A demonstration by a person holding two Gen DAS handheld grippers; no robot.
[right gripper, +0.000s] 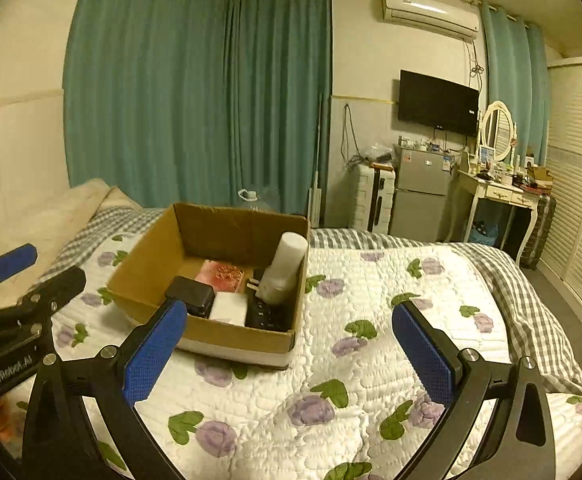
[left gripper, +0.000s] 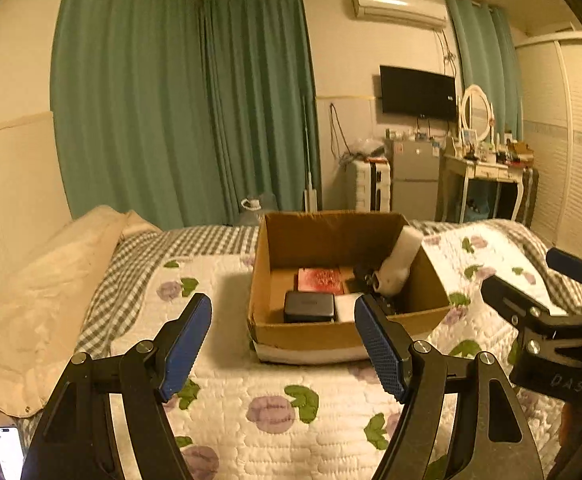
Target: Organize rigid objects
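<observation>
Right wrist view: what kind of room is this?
A bedroom, most likely in a home. A bed with a floral quilt fills the foreground, a dressing table with an oval mirror stands at the far wall, and a louvered wardrobe is on the right.

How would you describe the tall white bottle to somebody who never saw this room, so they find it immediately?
On the bed's floral quilt sits an open cardboard box. Look in its right side, against the wall: the white bottle leans there. It is the only tall, round thing; the black case, red box and white box beside it lie flat.
</observation>
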